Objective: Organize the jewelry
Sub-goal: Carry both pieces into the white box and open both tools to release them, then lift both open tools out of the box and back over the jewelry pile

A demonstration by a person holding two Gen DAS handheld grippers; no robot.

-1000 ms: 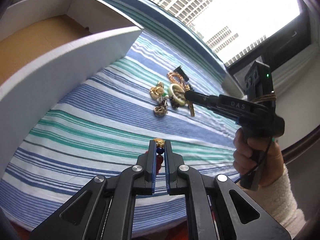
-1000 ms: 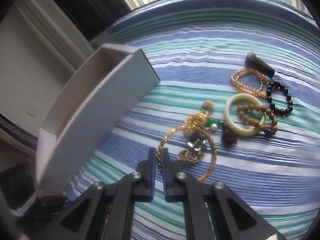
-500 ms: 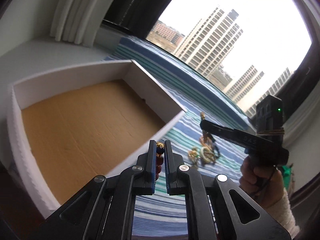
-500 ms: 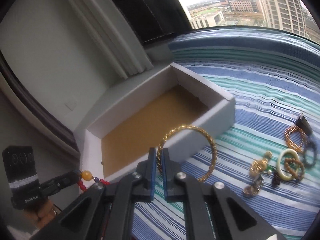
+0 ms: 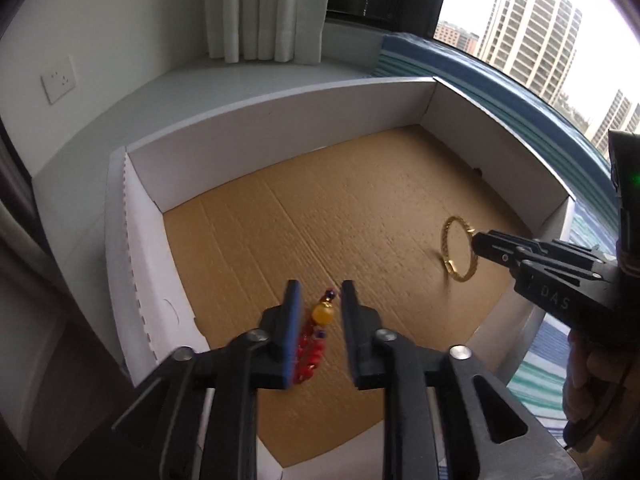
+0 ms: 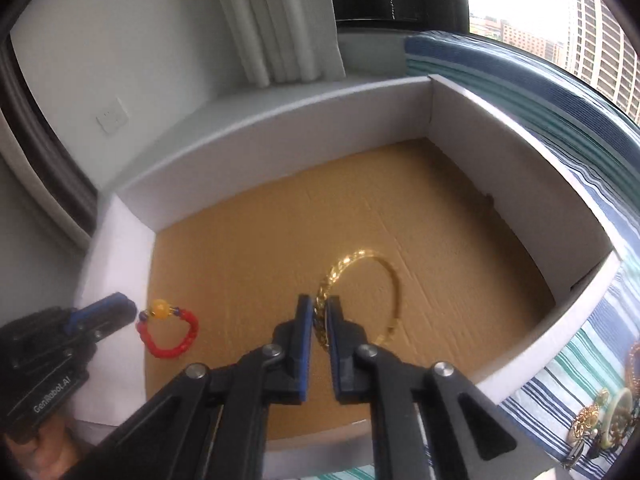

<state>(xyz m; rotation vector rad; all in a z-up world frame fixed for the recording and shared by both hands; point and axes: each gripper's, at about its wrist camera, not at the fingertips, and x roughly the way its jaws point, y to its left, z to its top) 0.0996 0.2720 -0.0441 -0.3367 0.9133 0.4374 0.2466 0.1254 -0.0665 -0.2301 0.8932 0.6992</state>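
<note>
A white box with a brown cardboard floor fills both views. My left gripper hangs over its near left part with its jaws opening. A red bead bracelet with an amber bead lies loose between them, clear of both pads. In the right wrist view the red bead bracelet sits just off the tip of my left gripper. My right gripper holds a gold bangle upright over the box floor, and its jaws are opening. From the left wrist view the gold bangle stands at the tip of my right gripper.
The box rests on a blue, green and white striped cloth. A pile of other jewelry lies on it at the right. Behind the box are a grey ledge, a white curtain and a wall socket. A hand grips the right tool.
Both grippers have swung from the striped cloth to above the box. The left jaws have parted and let the red bracelet loose. The gold bangle came along in the right gripper.
</note>
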